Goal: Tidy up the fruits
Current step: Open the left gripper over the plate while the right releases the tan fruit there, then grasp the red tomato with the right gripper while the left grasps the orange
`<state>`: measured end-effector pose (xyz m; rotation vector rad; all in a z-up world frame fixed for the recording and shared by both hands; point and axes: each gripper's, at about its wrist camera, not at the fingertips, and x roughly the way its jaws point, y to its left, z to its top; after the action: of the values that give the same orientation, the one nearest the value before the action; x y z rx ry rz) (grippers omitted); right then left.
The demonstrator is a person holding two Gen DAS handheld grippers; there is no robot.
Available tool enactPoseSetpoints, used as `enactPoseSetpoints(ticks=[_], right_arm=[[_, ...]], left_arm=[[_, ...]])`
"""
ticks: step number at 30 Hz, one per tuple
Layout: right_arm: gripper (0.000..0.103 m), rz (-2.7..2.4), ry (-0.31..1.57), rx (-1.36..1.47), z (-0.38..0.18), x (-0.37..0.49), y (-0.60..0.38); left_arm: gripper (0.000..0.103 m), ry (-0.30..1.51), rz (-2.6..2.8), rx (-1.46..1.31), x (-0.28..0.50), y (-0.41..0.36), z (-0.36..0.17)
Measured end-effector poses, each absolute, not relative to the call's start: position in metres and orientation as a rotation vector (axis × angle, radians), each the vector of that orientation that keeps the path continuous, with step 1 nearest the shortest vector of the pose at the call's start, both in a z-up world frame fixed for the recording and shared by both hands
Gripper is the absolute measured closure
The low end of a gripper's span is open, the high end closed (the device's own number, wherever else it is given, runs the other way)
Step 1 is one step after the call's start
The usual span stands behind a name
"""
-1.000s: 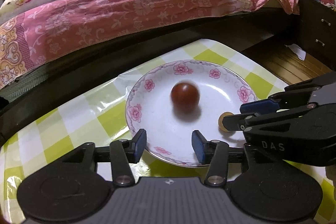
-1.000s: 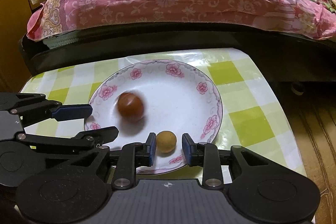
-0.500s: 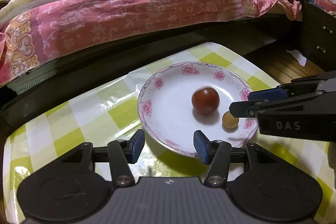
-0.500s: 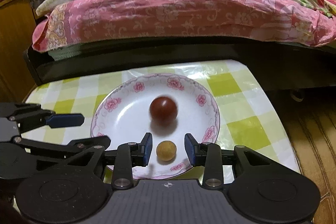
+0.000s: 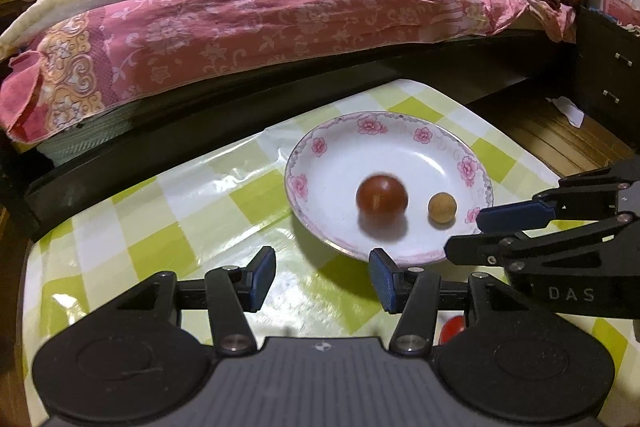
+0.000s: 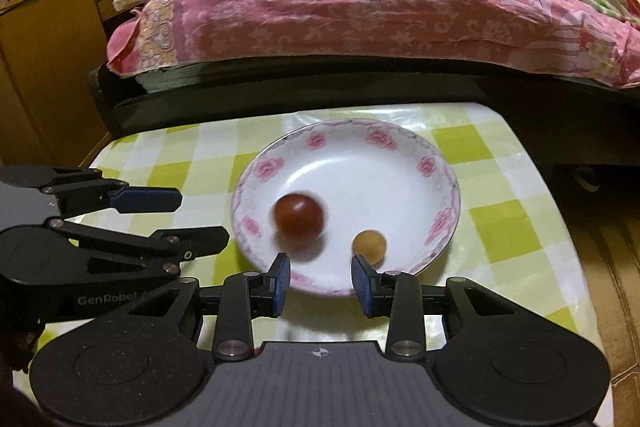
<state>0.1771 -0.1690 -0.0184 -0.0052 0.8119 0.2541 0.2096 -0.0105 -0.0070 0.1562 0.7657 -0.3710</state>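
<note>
While both fruits lie loose in the flowered plate (image 6: 442, 163), the small tan fruit (image 6: 369, 242) sits just ahead of the right gripper (image 6: 321, 281), slightly off toward its right pad and outside the gap, so this hand is the nearer one. Its jaws have just been opening, with nothing between them. The red fruit (image 6: 299, 215) is blurred, seemingly rolling, and lies left of the tan one. Round, neither fruit has a long axis to align with. The left gripper (image 5: 322, 281) hovers over the checked cloth (image 5: 160, 227) short of the plate's near rim, pads spread and empty. Both grippers tilt downward toward the plate.
</note>
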Motion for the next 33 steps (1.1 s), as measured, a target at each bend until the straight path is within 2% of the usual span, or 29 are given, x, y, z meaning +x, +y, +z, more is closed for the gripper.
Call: enactPoseSetpoints(ticks=[18,33], right_arm=[[0.070,0.370,0.869,-0.023,-0.015,0.111,-0.140],[0.069,0.453,0.924,-0.127,-0.036,0.083,-0.113]], left_arm=[[0.045,0.833,-0.342,0.205,0.148,0.037,-0.007],[0.045,0.886,-0.402,0.300,0.134,0.034,-0.032]])
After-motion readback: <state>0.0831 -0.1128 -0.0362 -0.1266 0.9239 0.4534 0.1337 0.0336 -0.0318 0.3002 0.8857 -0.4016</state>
